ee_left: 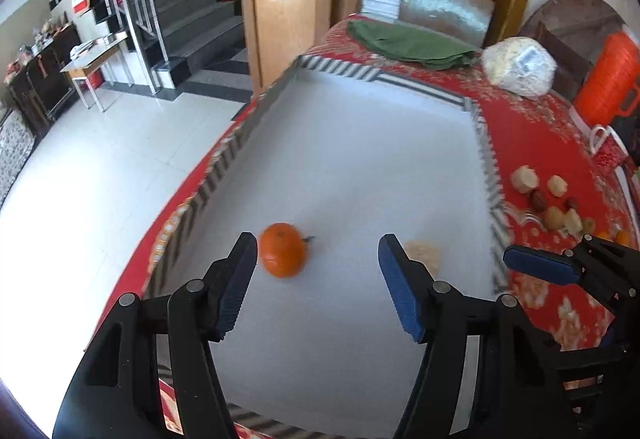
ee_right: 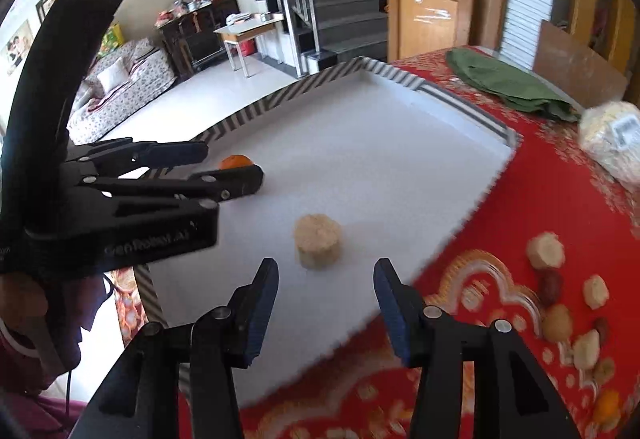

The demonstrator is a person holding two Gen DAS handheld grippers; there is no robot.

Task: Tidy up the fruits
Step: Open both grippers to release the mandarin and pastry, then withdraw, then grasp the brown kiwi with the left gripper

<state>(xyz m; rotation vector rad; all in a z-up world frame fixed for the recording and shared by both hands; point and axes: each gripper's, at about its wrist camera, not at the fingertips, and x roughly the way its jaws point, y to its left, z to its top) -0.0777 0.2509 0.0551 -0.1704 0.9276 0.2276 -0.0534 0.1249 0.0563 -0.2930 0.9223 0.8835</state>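
While both tools hang over the white mat (ee_left: 360, 143) with nothing between their pads, the step in hand looks like the end of a placing: one fruit from each has been set down and the jaws stand apart from it.

Furthest left, the left tool (ee_left: 318, 289) has its jaws fairly wide; no pad touches anything. The mandarin orange (ee_left: 283, 249) lies on the mat just beyond its left finger, slightly blurred, so I cannot say whether it has quite settled. Right of that, a pale, round, peeled piece of fruit (ee_right: 318, 241) stands upright on the mat, just beyond the right tool (ee_right: 326, 313), whose jaws are parted more narrowly and are likewise empty. Orange and pale piece sit near each other at the near end of the mat, not touching.

Further right, off the mat on the red patterned tabletop (ee_right: 500, 199), the unsorted lot waits: several more pale peeled chunks (ee_right: 546, 250), reddish-brown jujube-like fruits (ee_right: 552, 287), and a small orange one (ee_right: 607, 407) at the near right edge.

By my judgement the next move calls for the right tool to swing right to that cluster, widen over a single piece, and close without nudging its close-packed neighbours. The left tool needs only to draw clear of the orange.
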